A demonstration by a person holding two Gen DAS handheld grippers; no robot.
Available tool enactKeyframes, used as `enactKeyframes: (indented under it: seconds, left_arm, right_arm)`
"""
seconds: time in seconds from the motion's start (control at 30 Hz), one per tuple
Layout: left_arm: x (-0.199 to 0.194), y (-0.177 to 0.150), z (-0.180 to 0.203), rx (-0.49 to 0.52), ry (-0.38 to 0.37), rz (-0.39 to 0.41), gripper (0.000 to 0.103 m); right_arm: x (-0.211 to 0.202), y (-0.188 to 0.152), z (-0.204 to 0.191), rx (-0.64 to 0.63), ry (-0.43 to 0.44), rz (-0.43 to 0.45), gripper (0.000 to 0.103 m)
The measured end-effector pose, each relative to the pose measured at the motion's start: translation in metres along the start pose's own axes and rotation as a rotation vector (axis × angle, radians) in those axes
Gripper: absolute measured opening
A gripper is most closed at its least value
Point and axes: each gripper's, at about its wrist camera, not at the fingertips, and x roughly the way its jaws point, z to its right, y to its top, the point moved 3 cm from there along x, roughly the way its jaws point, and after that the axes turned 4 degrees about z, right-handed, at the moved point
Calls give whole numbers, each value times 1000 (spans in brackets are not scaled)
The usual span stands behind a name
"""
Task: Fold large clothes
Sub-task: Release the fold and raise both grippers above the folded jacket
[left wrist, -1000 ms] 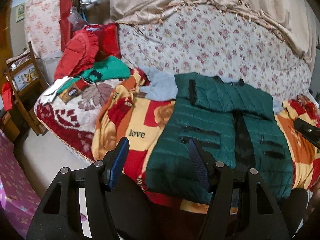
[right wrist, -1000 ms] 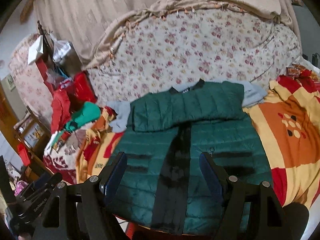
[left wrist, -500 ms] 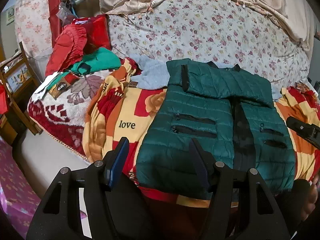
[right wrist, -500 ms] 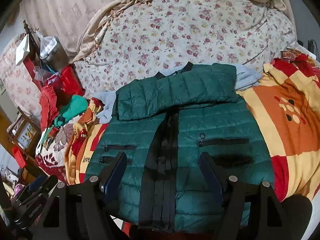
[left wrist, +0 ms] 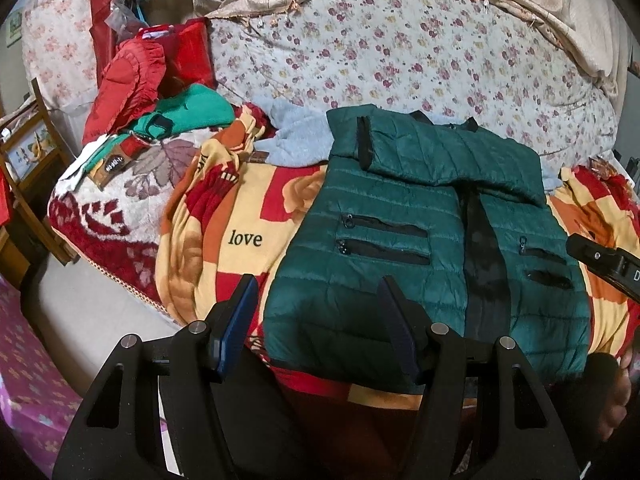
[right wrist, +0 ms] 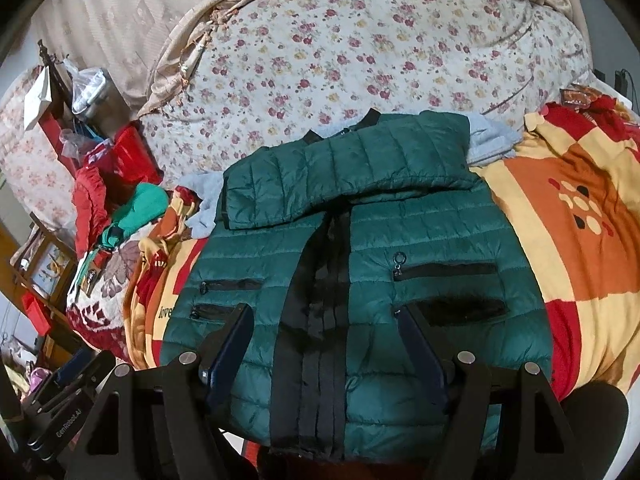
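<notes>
A dark green quilted jacket (left wrist: 404, 216) lies flat on the bed, front up, both sleeves folded across its chest. It also shows in the right wrist view (right wrist: 360, 264). My left gripper (left wrist: 318, 300) is open and empty, above the jacket's lower left hem. My right gripper (right wrist: 324, 328) is open and empty, above the middle of the lower hem, by the black zip band. The right gripper's tip (left wrist: 604, 262) shows at the right edge of the left wrist view, and the left gripper (right wrist: 68, 400) shows at the lower left of the right wrist view.
The jacket rests on a red, orange and yellow blanket (left wrist: 224, 216) with "love" on it. A pale blue garment (left wrist: 296, 140) lies under the collar. Red and green clothes (left wrist: 136, 92) are piled at the left. A floral quilt (right wrist: 360, 52) rises behind. A wooden chair (left wrist: 24, 152) stands left of the bed.
Both grippers have moved closer to the jacket and lower over its hem; the jacket fills more of both views. The jacket itself has not moved. Both stay open.
</notes>
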Motion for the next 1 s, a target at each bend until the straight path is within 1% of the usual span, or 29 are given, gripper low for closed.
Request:
enactKeyframes:
  seconds: [0.53,1.0]
  left_arm:
    - [12,-8,7,17,1,-40,62]
    - [16,-10,6,12,1,-52,62]
  right_arm:
    - [11,-6,11,31,-13,-35,73]
    - [16,-9,12,38,-15,-52,73]
